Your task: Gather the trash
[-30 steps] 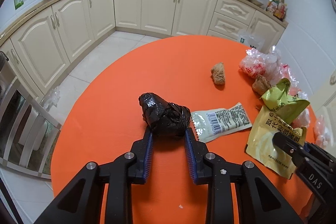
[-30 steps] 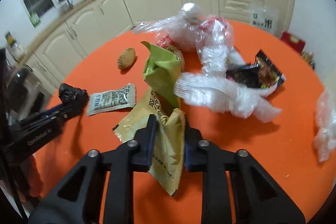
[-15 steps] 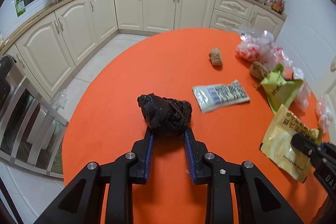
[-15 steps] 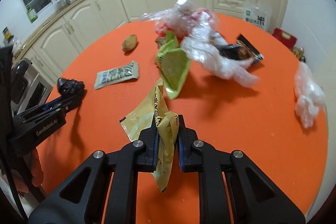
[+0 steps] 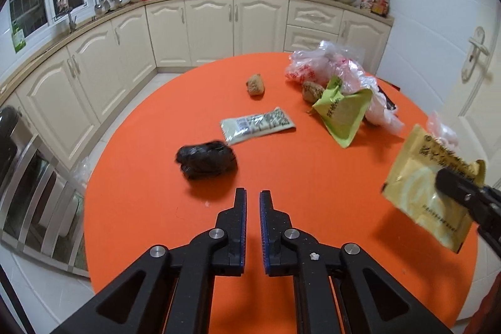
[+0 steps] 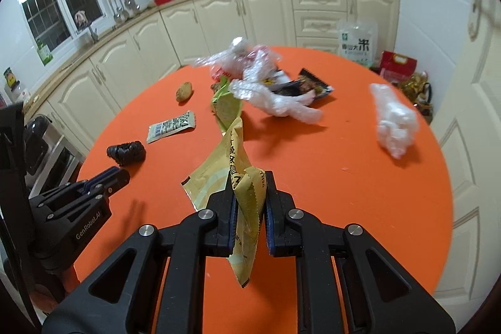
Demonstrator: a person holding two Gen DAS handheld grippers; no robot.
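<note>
Currently my right tool (image 6: 250, 202) pinches the crinkled yellow foil wrapper (image 6: 233, 174) aloft over the orange round surface (image 6: 344, 183). Left tool (image 5: 253, 202) has just closed, empty; knotted black plastic bag (image 5: 205, 160) lies ahead. Risk: wrapper slipping from that thin edge-grip.

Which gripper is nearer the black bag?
Left. The left gripper is shut and empty just short of the black bag; the right gripper holds the yellow wrapper farther away.
</note>
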